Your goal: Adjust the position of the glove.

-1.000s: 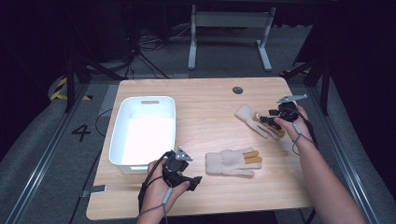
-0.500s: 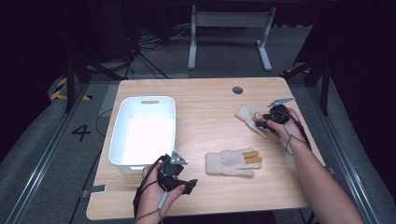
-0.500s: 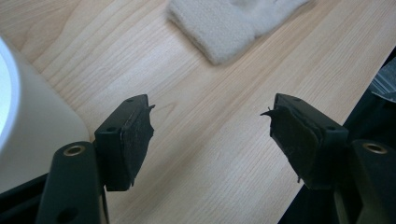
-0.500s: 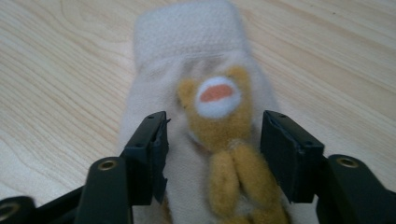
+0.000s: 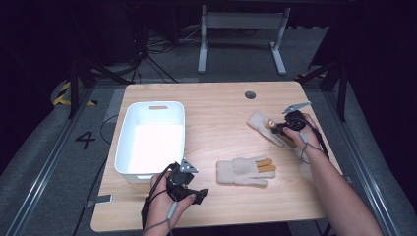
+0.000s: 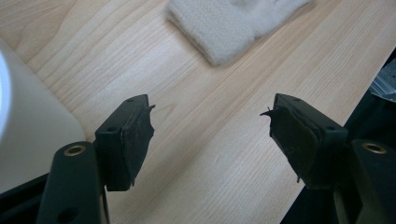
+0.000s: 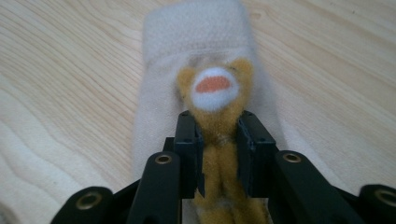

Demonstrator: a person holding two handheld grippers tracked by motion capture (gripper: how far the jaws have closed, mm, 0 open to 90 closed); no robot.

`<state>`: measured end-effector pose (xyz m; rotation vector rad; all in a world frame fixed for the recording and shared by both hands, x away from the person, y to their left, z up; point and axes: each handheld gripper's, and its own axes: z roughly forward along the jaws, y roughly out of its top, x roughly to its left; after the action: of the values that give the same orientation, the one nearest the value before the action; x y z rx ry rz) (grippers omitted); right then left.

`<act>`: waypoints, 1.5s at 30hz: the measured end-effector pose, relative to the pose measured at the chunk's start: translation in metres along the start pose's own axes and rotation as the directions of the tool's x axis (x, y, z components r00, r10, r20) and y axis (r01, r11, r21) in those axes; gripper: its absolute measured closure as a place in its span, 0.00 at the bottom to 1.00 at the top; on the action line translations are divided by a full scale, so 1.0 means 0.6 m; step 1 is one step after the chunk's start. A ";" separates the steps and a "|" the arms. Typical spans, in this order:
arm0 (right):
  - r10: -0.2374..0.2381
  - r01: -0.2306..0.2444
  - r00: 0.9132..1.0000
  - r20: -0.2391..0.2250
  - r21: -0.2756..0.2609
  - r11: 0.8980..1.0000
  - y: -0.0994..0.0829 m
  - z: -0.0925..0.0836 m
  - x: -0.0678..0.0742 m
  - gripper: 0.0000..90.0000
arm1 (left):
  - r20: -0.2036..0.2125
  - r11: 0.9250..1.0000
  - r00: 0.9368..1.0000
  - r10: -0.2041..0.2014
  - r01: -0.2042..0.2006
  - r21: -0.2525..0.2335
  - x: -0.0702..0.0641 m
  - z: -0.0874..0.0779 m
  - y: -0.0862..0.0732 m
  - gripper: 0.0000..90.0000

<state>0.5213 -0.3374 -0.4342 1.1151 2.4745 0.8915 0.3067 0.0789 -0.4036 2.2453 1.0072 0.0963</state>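
Two cream knit gloves lie on the wooden table (image 5: 216, 98). The far glove (image 5: 259, 123) lies at the right; its tan animal-face patch (image 7: 214, 88) has a white muzzle. My right gripper (image 5: 279, 127) is shut on the patch's tan fabric (image 7: 219, 154). The near glove (image 5: 243, 171) lies flat at the front centre with orange-tipped fingers pointing right; its cuff (image 6: 224, 32) shows ahead of my left gripper (image 6: 210, 128). My left gripper (image 5: 189, 189) stands open over bare wood near the front edge, nothing between its pads (image 6: 137, 137).
A white plastic bin (image 5: 152, 137) stands on the table's left half, its corner (image 6: 28, 140) close beside my left gripper. A round grey grommet (image 5: 251, 95) sits at the back right. Dark floor, cables and a table frame lie beyond.
My right gripper has come down and left onto the far glove and shut on its tan patch. My left gripper shifted slightly left near the front edge.
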 end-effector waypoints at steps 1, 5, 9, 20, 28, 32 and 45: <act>-0.008 0.008 1.000 0.000 -0.006 1.000 0.001 -0.005 0.000 0.81 | 0.001 1.000 1.000 0.004 -0.004 0.002 0.001 0.000 0.001 0.34; -0.041 0.041 0.999 -0.010 -0.016 0.999 0.006 -0.028 0.009 0.82 | 0.006 1.000 1.000 0.008 -0.008 0.003 0.000 0.002 0.007 0.34; -0.072 0.071 0.997 -0.015 -0.028 0.997 0.008 -0.055 0.020 0.82 | 0.017 1.000 1.000 0.025 -0.025 0.009 -0.003 0.006 0.014 0.34; -0.153 0.149 0.986 -0.068 -0.051 0.987 0.013 -0.122 0.049 0.82 | 0.042 0.998 0.997 0.060 -0.061 0.021 -0.007 0.014 0.027 0.33; -0.230 0.224 0.967 -0.109 -0.063 0.973 0.019 -0.162 0.081 0.82 | 0.061 0.997 0.995 0.077 -0.078 0.023 -0.011 0.015 0.033 0.33; -0.258 0.248 0.954 -0.150 -0.078 0.966 0.022 -0.174 0.094 0.82 | 0.070 0.996 0.995 0.077 -0.079 0.031 -0.014 0.015 0.034 0.33; -0.376 0.351 0.874 -0.306 -0.136 0.927 0.033 -0.170 0.153 0.81 | 0.075 0.995 0.993 0.095 -0.098 0.034 -0.019 0.013 0.039 0.33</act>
<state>0.4231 -0.3014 -0.3435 0.4702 2.7532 1.1107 0.3163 0.0556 -0.3933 2.3144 0.8681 0.0374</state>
